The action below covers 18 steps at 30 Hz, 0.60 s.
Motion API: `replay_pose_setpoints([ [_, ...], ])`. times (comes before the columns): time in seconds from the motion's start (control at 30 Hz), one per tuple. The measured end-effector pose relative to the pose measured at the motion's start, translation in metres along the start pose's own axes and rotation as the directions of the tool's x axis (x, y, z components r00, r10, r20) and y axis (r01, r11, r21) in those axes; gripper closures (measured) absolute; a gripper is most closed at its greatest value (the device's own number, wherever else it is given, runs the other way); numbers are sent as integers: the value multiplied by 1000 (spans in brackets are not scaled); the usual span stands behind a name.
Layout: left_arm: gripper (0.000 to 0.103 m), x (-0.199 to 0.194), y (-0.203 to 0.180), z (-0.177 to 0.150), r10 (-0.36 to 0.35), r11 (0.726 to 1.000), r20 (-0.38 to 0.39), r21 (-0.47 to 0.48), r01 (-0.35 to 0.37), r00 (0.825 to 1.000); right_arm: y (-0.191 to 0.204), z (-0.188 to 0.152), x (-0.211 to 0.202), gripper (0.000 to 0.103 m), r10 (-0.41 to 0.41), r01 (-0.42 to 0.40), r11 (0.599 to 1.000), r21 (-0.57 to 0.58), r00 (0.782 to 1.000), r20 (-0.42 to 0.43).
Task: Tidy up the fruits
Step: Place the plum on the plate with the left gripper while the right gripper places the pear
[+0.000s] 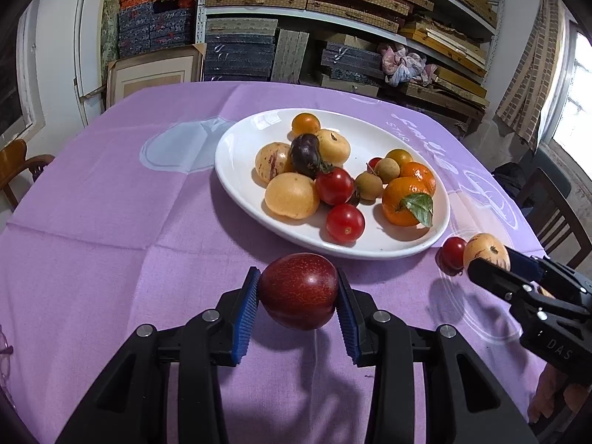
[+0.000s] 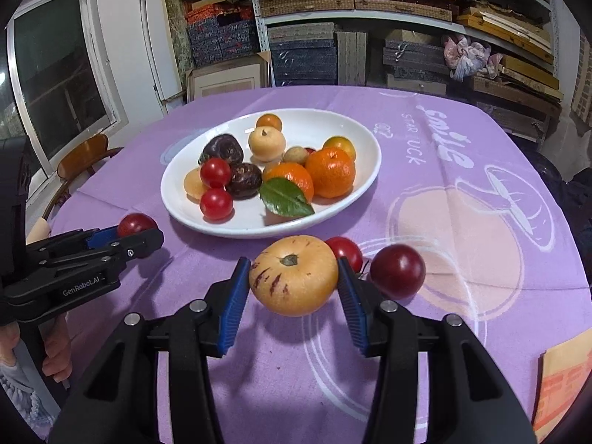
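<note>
My left gripper (image 1: 298, 294) is shut on a dark red plum (image 1: 298, 290), held just above the purple cloth in front of the white plate (image 1: 236, 148). My right gripper (image 2: 294, 279) is shut on a yellow pepino melon with purple streaks (image 2: 294, 275), right of the plate's near rim. The plate holds several fruits: tangerines with a green leaf (image 2: 329, 172), cherry tomatoes (image 1: 345, 222), yellow melons, dark passion fruits and longans. A red plum (image 2: 397, 271) and a cherry tomato (image 2: 347, 249) lie on the cloth beside the right gripper.
The round table has a purple printed cloth (image 1: 111, 203). Wooden chairs stand at the left (image 1: 14, 162) and the right (image 1: 555, 207). Shelves of stacked boxes (image 1: 296, 18) fill the back wall. An orange and tan paper bag (image 2: 562, 381) lies at the near right edge.
</note>
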<state>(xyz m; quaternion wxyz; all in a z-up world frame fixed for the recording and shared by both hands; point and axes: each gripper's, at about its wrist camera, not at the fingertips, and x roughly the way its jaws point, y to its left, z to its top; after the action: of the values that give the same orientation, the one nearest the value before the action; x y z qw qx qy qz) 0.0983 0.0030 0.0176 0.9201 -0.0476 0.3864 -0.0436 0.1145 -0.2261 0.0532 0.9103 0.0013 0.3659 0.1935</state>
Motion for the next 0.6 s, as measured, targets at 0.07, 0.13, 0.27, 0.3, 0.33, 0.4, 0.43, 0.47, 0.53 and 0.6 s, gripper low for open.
replay_pose_setpoints([
  [0.07,63,-4,-2,17,18,1000,25,25,-19,1000,-2,18,-8,57,-12,12,1000,-4,1000,28],
  [0.13,66,-11,-5,40,30,998,68,57,-34,997,-2,36,-13,57,-21,22,1000,-17,999,48],
  [0.27,66,-10,-11,83,34,996,98,84,-43,995,1,72,1,57,-24,26,999,-29,999,48],
  [0.3,66,-5,-12,93,24,996,96,89,-33,995,3,79,10,57,-21,23,999,-33,999,43],
  [0.33,66,1,-12,101,22,996,97,89,-31,995,5,86,21,57,-18,19,999,-32,999,31],
  [0.4,66,14,-11,112,26,996,84,86,-33,996,11,96,42,57,-19,20,999,-40,1000,16],
  [0.43,66,18,-10,113,14,996,63,84,-20,998,13,99,49,57,-16,16,999,-44,1000,8],
  [0.47,66,17,-6,110,-4,997,46,75,0,999,15,99,54,57,-7,7,999,-43,1000,6],
  [0.53,66,1,8,93,-5,998,55,59,1,998,16,96,53,57,10,-10,999,-48,1000,11],
  [0.6,52,-14,22,66,9,998,35,59,-11,999,17,93,48,57,8,-6,998,-64,1000,25],
])
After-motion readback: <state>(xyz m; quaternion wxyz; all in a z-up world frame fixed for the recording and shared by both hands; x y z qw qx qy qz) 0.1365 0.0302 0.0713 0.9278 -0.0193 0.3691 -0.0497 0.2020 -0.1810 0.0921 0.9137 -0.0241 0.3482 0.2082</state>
